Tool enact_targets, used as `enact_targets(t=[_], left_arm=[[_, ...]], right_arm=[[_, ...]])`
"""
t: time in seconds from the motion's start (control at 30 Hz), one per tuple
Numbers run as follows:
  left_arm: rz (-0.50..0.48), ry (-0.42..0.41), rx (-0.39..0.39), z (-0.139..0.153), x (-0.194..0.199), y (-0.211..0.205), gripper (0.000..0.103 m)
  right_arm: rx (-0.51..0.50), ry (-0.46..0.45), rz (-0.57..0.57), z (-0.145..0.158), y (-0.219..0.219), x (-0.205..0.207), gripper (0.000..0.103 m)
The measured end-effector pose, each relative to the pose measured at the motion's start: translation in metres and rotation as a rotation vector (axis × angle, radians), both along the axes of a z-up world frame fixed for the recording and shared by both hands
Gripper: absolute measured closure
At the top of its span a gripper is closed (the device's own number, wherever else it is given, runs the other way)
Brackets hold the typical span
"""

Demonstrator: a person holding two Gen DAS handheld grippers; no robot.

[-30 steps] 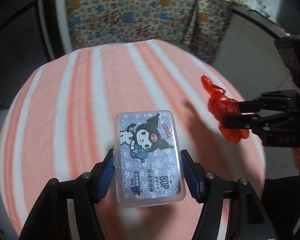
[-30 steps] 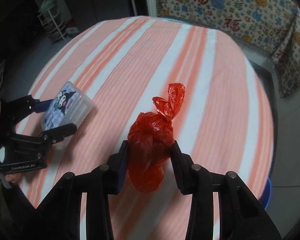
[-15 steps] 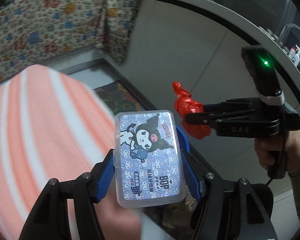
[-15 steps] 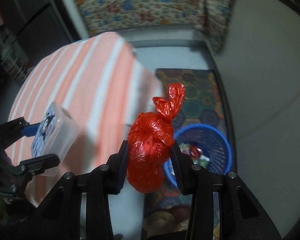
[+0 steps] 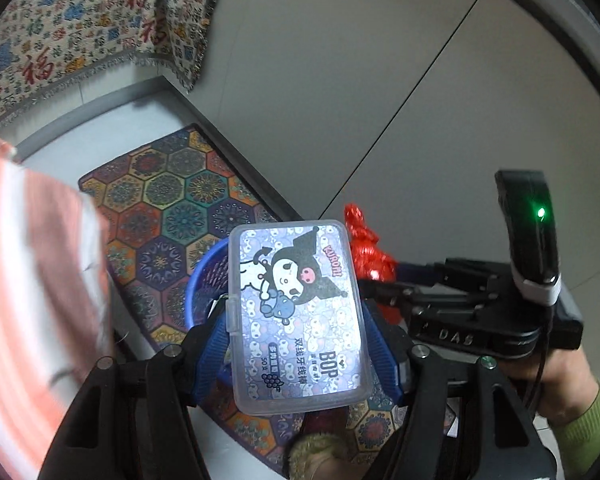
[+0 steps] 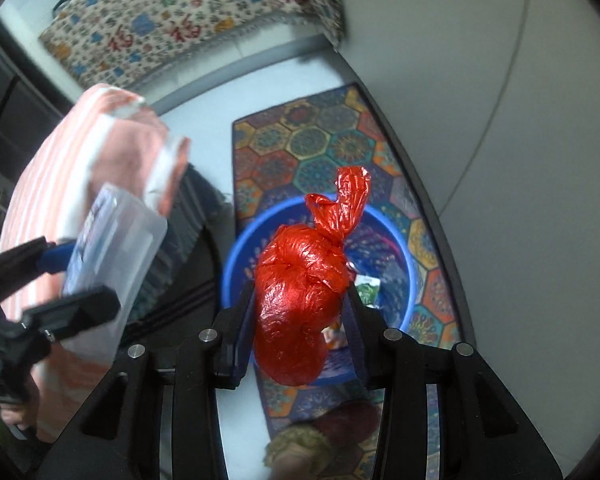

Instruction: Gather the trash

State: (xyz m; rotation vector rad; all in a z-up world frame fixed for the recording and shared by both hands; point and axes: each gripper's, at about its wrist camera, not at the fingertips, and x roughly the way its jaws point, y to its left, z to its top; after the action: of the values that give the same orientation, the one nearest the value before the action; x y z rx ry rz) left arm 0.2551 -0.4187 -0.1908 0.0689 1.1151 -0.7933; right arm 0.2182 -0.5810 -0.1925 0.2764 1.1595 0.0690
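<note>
My left gripper (image 5: 298, 338) is shut on a clear plastic box with a purple cartoon label (image 5: 296, 312) and holds it in the air above the blue bin (image 5: 204, 268). My right gripper (image 6: 300, 312) is shut on a tied red plastic bag (image 6: 300, 292) and holds it directly over the blue bin (image 6: 236, 264), which has some wrappers inside. The red bag (image 5: 366, 252) also shows in the left wrist view, just right of the box. The box (image 6: 112, 248) shows in the right wrist view at the left.
The bin stands on a colourful hexagon-patterned mat (image 6: 312, 144) on the floor by a grey wall (image 5: 380, 80). The table with the orange-and-white striped cloth (image 5: 32, 300) is at the left. A floral-covered sofa (image 6: 180, 20) stands behind.
Both grippers have swung away from the table with their loads. They now hang over the blue bin on the floor, closer to it than half a second ago.
</note>
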Motion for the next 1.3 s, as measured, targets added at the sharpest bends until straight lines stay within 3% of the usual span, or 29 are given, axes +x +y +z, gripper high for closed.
enact_targets(t=[0.1, 0.13, 0.17, 0.2, 0.27, 0.37, 0.43, 0.5, 0.63, 0.87, 1.07, 1.3], left_arm=[[-0.012, 0.004, 0.000, -0.012, 0.006, -0.009, 0.036], [-0.013, 0.010, -0.005, -0.016, 0.007, -0.014, 0.031], [-0.009, 0.015, -0.011, -0.019, 0.009, -0.015, 0.029], [-0.002, 0.018, -0.017, -0.021, 0.011, -0.018, 0.029], [0.005, 0.017, -0.019, -0.021, 0.013, -0.020, 0.029], [0.009, -0.049, -0.019, -0.010, 0.003, -0.013, 0.029], [0.010, -0.117, -0.012, 0.003, -0.009, -0.005, 0.029], [0.021, -0.169, -0.013, 0.015, -0.020, 0.004, 0.029], [0.059, -0.230, -0.032, 0.039, -0.046, 0.030, 0.018], [0.126, -0.330, 0.033, 0.068, -0.095, 0.065, 0.016], [0.187, -0.404, 0.075, 0.093, -0.133, 0.091, 0.016], [0.230, -0.395, 0.146, 0.108, -0.152, 0.107, 0.016]], right_arm=[[0.051, 0.002, -0.028, -0.020, -0.019, -0.003, 0.058], [0.063, -0.002, -0.027, -0.027, -0.023, -0.002, 0.055], [0.070, -0.005, -0.026, -0.033, -0.026, -0.001, 0.049], [0.067, -0.011, -0.035, -0.038, -0.029, -0.001, 0.031], [0.073, -0.029, -0.059, -0.040, -0.036, -0.008, 0.022], [0.080, -0.043, -0.118, -0.041, -0.045, -0.019, 0.021], [0.054, -0.052, -0.142, -0.035, -0.047, -0.025, 0.014], [0.011, -0.081, -0.148, -0.020, -0.044, -0.033, 0.000], [-0.034, -0.120, -0.138, 0.017, -0.033, -0.050, 0.000], [-0.133, -0.182, -0.133, 0.081, 0.003, -0.088, 0.000], [-0.204, -0.253, -0.165, 0.096, 0.030, -0.140, 0.000], [-0.237, -0.303, -0.192, 0.113, 0.052, -0.173, 0.000]])
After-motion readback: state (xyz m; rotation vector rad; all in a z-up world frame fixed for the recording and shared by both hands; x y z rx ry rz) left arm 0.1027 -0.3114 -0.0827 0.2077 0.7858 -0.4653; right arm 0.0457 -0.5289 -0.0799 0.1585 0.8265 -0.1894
